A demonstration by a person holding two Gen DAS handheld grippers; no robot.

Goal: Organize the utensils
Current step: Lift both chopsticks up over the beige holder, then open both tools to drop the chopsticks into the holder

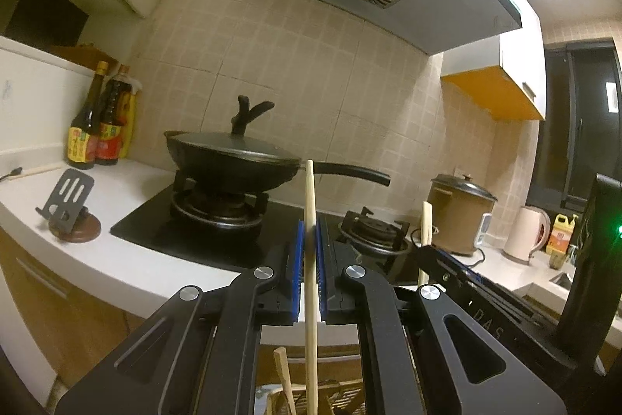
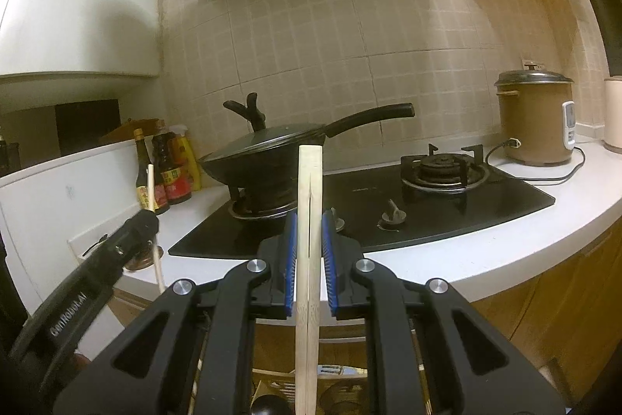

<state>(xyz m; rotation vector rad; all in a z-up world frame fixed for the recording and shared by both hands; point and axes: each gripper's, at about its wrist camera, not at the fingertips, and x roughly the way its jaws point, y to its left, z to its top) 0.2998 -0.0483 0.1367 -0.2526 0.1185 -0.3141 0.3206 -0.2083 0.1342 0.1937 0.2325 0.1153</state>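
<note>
My left gripper (image 1: pixel 310 226) is shut on a single pale wooden chopstick (image 1: pixel 310 259) held upright in front of the stove; it also shows in the right wrist view (image 2: pixel 153 216). My right gripper (image 2: pixel 310 220) is shut on a pair of wooden chopsticks (image 2: pixel 309 259), also upright; they show in the left wrist view (image 1: pixel 426 228). Below both grippers an open drawer with wooden utensils (image 1: pixel 285 384) and a dark ladle (image 2: pixel 268 405) is partly hidden by the gripper bodies.
A black lidded wok (image 1: pixel 233 162) sits on the left burner of the black hob (image 2: pixel 447 197). Sauce bottles (image 1: pixel 97 127), a phone stand (image 1: pixel 68 201), a brown rice cooker (image 2: pixel 534 119) and a kettle (image 1: pixel 525 234) stand on the white counter (image 1: pixel 116 255).
</note>
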